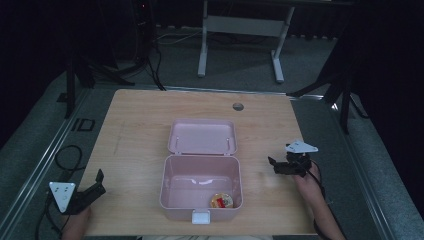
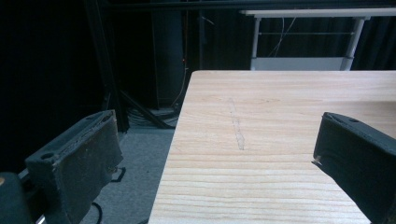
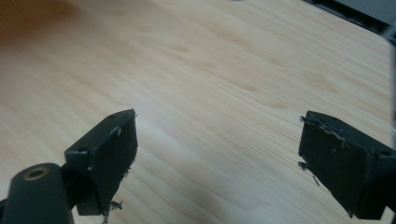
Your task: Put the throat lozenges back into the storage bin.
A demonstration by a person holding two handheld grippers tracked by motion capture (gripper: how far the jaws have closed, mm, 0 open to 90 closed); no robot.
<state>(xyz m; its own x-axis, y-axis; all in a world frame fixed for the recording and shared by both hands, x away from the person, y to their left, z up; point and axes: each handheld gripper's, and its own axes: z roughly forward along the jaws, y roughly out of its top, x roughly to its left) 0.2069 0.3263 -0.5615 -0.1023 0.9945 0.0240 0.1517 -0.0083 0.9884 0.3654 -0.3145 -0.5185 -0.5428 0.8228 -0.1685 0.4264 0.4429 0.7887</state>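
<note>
In the high view, a pink box [image 1: 201, 187] is being shown near the middle of the wooden counter [image 1: 135, 135], its lid [image 1: 202, 136] thrown open and lying flat toward 12 o'clock. A small round container with a red and orange top [image 1: 222, 201] is being held inside the box at its 5 o'clock corner, and a white latch [image 1: 201, 216] is being seen on the front wall at 6 o'clock. The left hand-held gripper [image 1: 98, 181] is being held at the counter's 8 o'clock edge, well apart from the box, jaws spread and nothing between them; its grey three-cornered plate [image 1: 62, 194] is being shown just behind. The right hand-held gripper [image 1: 274, 164] is being held at 3 o'clock of the box, near it but not touching, jaws likewise apart and empty. A round hole [image 1: 238, 106] is being seen in the counter toward 12 o'clock.

In the left gripper view, the left hand-held gripper [image 2: 212, 154] is being seen with jaws wide apart over the counter's edge [image 2: 173, 140], one jaw over the grey floor [image 2: 140, 154]. A white-legged desk [image 2: 303, 37] is being shown at 12 o'clock.

In the right gripper view, the right hand-held gripper [image 3: 217, 144] is being seen with jaws wide apart above bare counter wood [image 3: 210, 84], nothing clamped.
</note>
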